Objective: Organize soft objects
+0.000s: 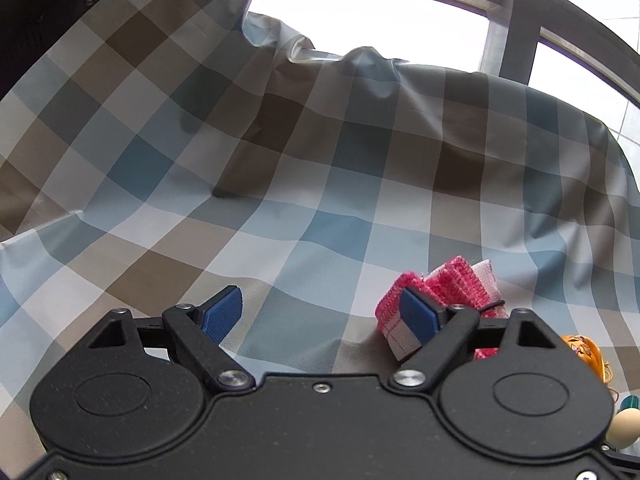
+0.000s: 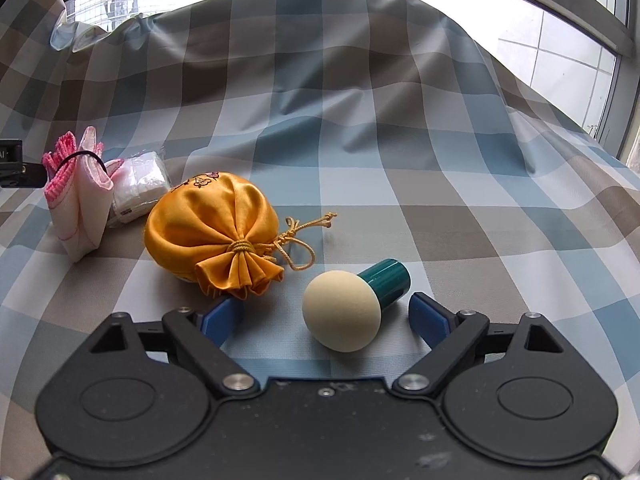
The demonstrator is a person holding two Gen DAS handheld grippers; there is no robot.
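In the right wrist view a row of soft things lies on the checked cloth (image 2: 360,140): a pink-and-white towel bundle (image 2: 78,196) tied with a black band, a white wrapped pack (image 2: 140,188), an orange satin pouch (image 2: 216,236), and a cream sponge puff with a teal handle (image 2: 348,308). My right gripper (image 2: 326,320) is open, with the puff lying between its fingers. My left gripper (image 1: 320,312) is open and empty over bare cloth; the towel bundle (image 1: 448,288) lies just beyond its right finger (image 1: 416,316).
The checked cloth (image 1: 280,160) drapes up over a raised back and sides. Window frames and bright panes stand behind it. The pouch (image 1: 584,350) and the puff (image 1: 624,426) show at the left wrist view's right edge.
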